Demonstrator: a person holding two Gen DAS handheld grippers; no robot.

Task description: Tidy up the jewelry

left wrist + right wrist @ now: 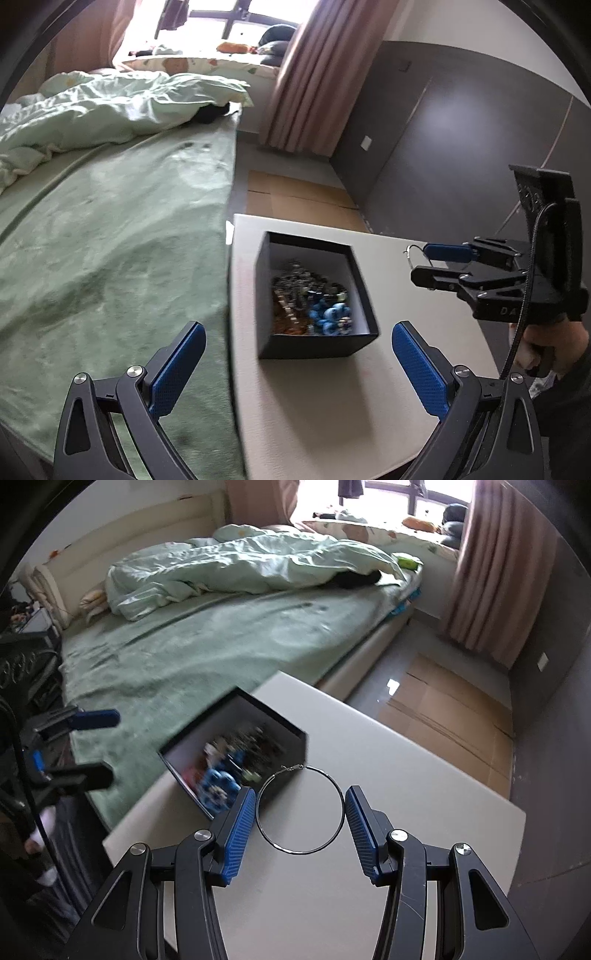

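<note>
The right gripper point(300, 810) clasps a silver hoop earring point(301, 809) between its blue fingers point(240, 830), lifted above the white surface point(424, 775). Just beyond the left finger sits the black box point(291, 738) of jewelry point(221, 782). The left gripper point(297, 363) hangs spread wide, empty, with the box ahead between its fingers.

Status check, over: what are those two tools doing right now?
Right tool shut on silver hoop earring, lifted above white table. Left tool open, empty, facing black jewelry box. Nothing in the way.
</note>
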